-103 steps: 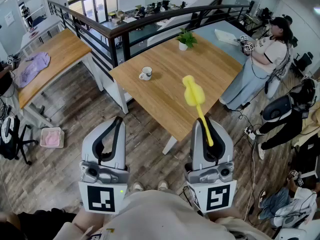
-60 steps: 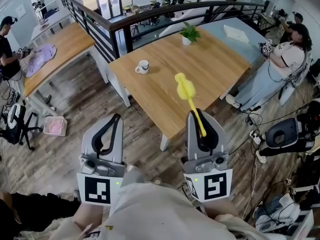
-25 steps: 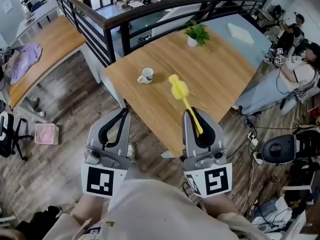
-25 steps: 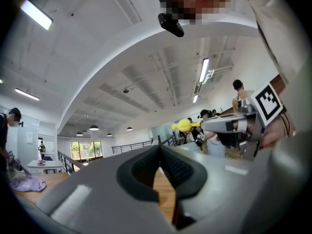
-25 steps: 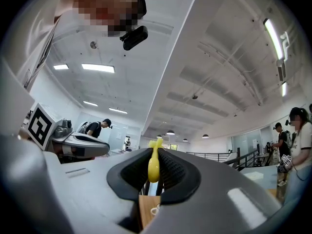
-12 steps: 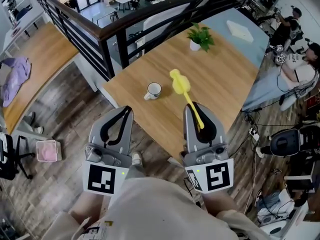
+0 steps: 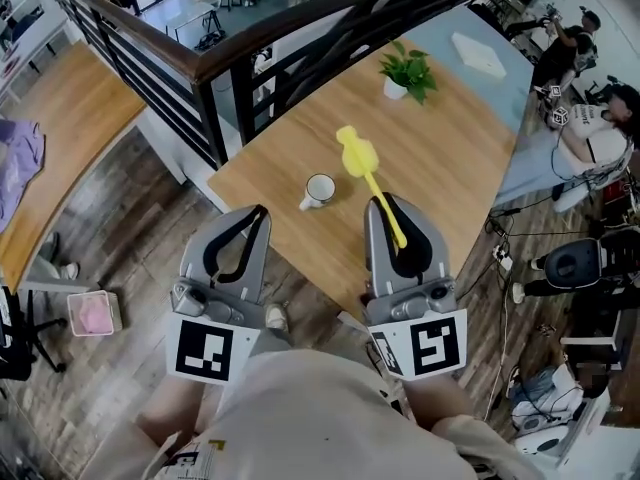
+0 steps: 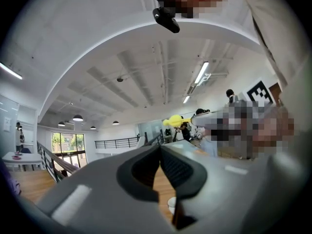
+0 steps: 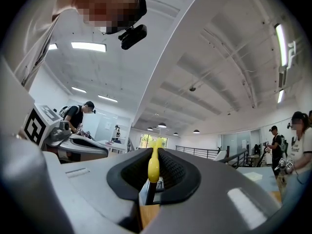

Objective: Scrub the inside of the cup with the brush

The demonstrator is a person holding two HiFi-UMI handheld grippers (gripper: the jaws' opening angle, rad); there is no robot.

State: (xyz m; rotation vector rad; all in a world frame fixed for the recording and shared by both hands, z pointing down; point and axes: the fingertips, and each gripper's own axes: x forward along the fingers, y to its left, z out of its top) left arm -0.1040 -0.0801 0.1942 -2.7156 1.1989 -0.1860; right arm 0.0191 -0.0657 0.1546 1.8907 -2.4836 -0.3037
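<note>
1. Currently noted right gripper (image 7: 387, 202) clamped on yellow brush (image 7: 357, 154) handle, bristle head out over wooden table (image 7: 450, 168).
2. Noted left gripper (image 7: 256, 212) pressed together, holding nothing.
3. Found white cup (image 7: 320, 190) upright near table's front corner, just left of brush shaft, not touching.
4. Logged potted plant (image 7: 405, 71) and flat white pad (image 7: 478, 56) at far end, black railing (image 7: 200, 63) behind, 1 person (image 7: 590, 128) at right.

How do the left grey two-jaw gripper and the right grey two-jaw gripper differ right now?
The left gripper is shut on nothing; the right gripper is shut on the yellow brush. The left gripper's marker cube shows a different black pattern from the right gripper's. Both point towards the wooden table.
</note>
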